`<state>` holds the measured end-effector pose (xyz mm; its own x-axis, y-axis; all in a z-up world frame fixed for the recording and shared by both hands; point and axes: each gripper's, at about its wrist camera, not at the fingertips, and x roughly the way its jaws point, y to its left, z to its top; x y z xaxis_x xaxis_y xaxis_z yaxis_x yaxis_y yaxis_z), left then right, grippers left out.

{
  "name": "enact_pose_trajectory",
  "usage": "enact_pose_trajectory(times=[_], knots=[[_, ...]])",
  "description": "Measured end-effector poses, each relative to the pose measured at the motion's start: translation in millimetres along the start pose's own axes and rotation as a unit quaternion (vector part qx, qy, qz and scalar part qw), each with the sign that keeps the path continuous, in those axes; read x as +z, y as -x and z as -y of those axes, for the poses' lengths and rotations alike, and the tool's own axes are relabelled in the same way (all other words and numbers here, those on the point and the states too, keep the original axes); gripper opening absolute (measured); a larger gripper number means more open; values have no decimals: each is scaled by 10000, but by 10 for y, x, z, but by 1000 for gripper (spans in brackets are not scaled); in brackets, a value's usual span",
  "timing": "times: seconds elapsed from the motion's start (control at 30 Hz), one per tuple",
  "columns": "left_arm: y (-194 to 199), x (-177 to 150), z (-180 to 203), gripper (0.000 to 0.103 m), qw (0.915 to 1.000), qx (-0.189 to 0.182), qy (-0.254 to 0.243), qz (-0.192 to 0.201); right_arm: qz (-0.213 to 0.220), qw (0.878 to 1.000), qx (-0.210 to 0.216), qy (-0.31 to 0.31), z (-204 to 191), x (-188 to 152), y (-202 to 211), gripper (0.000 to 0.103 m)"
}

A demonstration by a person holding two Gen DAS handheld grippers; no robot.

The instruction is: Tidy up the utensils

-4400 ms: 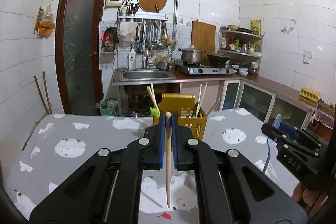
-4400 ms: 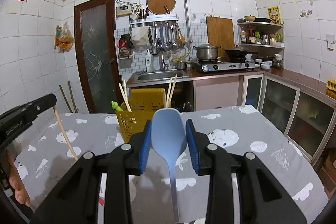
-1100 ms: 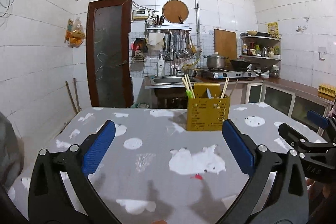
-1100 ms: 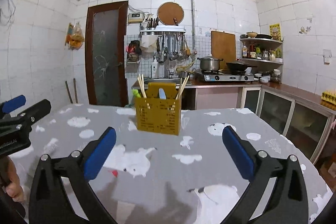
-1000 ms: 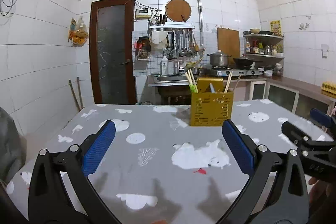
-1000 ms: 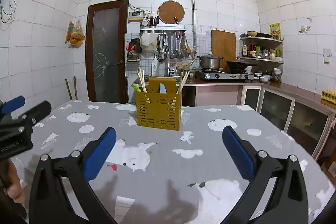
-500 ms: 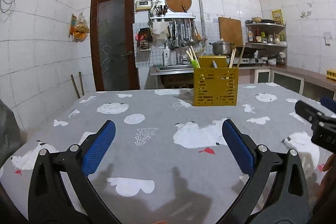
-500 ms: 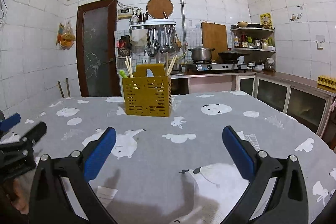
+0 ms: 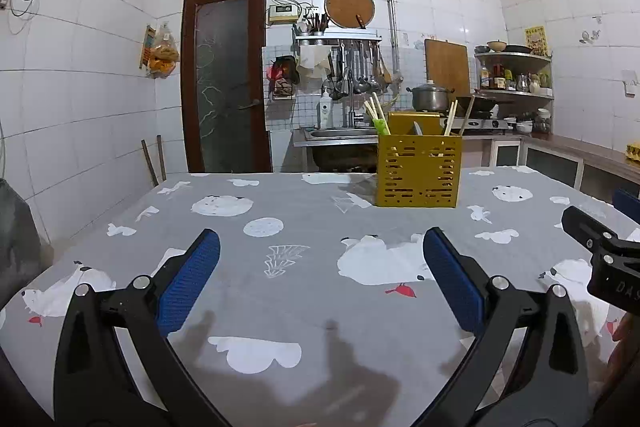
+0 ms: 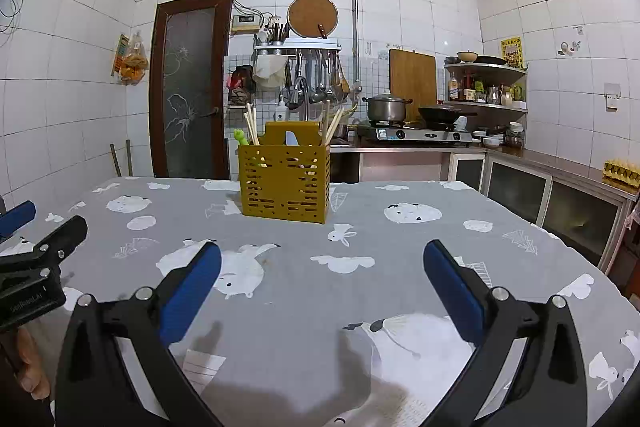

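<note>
Nearest the left wrist camera, the left tool (image 9: 320,267) hangs low over the bench (image 9: 280,291) with its blue-padded fingers (image 9: 188,279) spread wide and nothing between them; 4.4 seconds ago the same pads were pinched on a wooden chopstick. The right tool (image 10: 322,273) is likewise gaping and empty, whereas 4.4 seconds ago it clamped a pale blue spoon. Both tools now sit lower and farther back than a second ago, so more of the grey animal-print cloth (image 10: 344,263) shows between their fingers. At the right edge of the left view the black body of the right tool pokes in, and at the left edge of the right view the left tool appears, with part of a hand (image 10: 30,371) under it. Farther off, toward the far edge of the bench, stands the yellow slotted utensil caddy (image 10: 285,181), upright and well apart from both tools. Chopsticks (image 10: 251,125), a green-tipped utensil (image 10: 240,137) and the blue spoon (image 10: 291,138) stick up from it. Beyond it lie the sink counter (image 9: 340,137), hanging ladles (image 10: 316,79) and a stove with a pot (image 10: 386,109).
</note>
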<state>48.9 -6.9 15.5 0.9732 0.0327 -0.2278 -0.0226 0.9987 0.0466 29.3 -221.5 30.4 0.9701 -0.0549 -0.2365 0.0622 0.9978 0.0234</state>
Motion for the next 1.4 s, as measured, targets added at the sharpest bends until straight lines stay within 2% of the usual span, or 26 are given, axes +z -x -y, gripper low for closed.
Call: enact_pose_trajectory(times=[1.4], knots=[[2, 11, 0, 98, 9999, -36, -95, 59, 59, 9999, -64, -64, 63, 13, 61, 99]])
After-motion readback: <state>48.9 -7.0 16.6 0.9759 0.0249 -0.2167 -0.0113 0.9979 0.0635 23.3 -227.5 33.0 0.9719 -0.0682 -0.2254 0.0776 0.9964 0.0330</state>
